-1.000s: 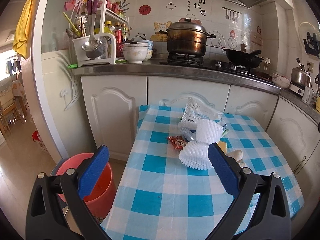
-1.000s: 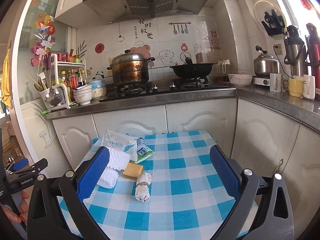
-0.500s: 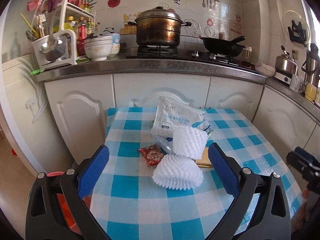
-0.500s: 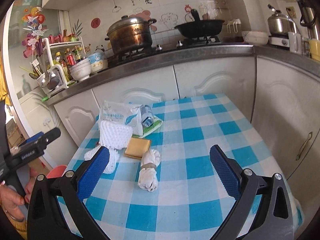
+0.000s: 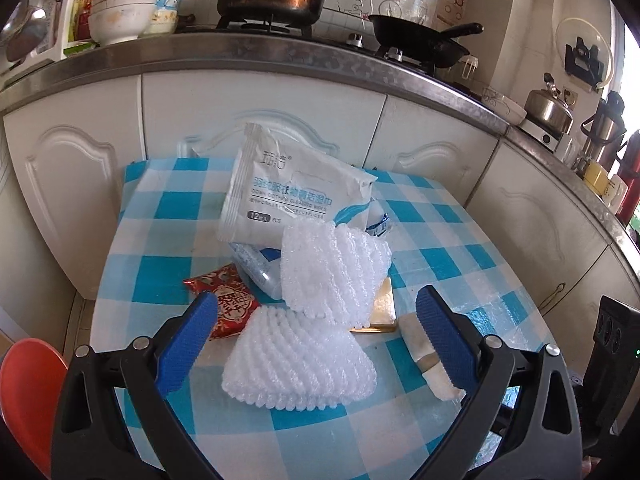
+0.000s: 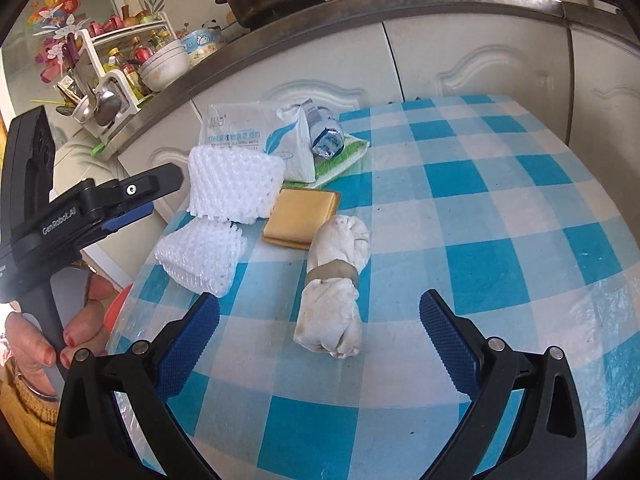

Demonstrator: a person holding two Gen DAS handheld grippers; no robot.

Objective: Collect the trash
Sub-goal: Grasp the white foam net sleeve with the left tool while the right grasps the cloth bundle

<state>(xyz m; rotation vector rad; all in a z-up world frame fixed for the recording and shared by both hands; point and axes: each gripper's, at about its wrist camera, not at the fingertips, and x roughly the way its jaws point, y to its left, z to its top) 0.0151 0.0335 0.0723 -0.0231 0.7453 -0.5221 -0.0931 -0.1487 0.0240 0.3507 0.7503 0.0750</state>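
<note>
On the checked surface: a heap of trash lies near the far-left part of the blue-and-white tablecloth [image 5: 168,440], set against white kitchen cabinets.
Left claw [image 5: 316,336]: spread wide, holding nothing, its 2 blue pads flanking the nearer foam fruit net [image 5: 300,364] without touching it.
Right claw [image 6: 318,340]: also spread wide and empty, hovering over the knotted white wad [image 6: 334,292], which lies between its pads but apart from them.
Trash heap: a second foam net [image 5: 334,270] leans on the first; behind it sit a wet-wipes pack [image 5: 292,200] and a small plastic bottle [image 6: 326,130]; a red snack wrapper [image 5: 224,300] lies to the left, a yellow flat packet [image 6: 302,216] to the right, touching the upper net.
Bin: a red bucket rim [image 5: 28,392] shows below the surface's left edge, well apart from the heap.
Likely step: closing on the nearer net and on the wad, judging by the alignment.
Risk 1: the foam net is light and springy, so a shallow pinch could squash it out sideways or drag the net stacked on it.
Risk 2: the left pad sits just beside the wrapper, so closing may catch it too or flick it off the edge.
Risk 3: the plastic cloth looks slick, so the wad may slide ahead of the pads.
</note>
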